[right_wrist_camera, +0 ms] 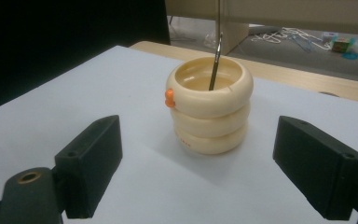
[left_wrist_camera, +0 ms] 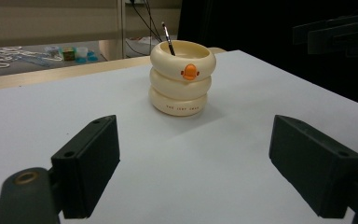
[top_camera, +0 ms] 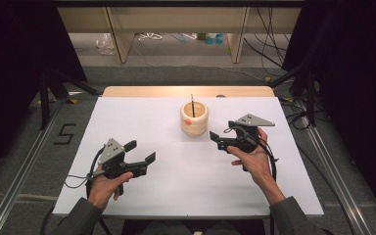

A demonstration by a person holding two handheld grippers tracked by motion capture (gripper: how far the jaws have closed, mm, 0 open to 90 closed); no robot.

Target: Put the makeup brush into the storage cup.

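White table (top_camera: pixel 186 186) mostly bare; cream holder (top_camera: pixel 194 119) with pen (top_camera: pixel 192 105) near far edge; left gripper (top_camera: pixel 138 155), right gripper (top_camera: pixel 217 139) fingers apart.

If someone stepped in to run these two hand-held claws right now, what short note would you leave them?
Left gripper: open, holding nothing, low over the white table at its near left.
Right gripper: open, holding nothing, just right of the holder, jaws pointing toward it.
Cream ringed holder with an orange button: upright at the table's far middle.
Thin dark pen: standing inside the holder, leaning on its rim.
Done: nothing gripped yet.
Left: probably close one gripper on the pen or holder; the right one is nearer.
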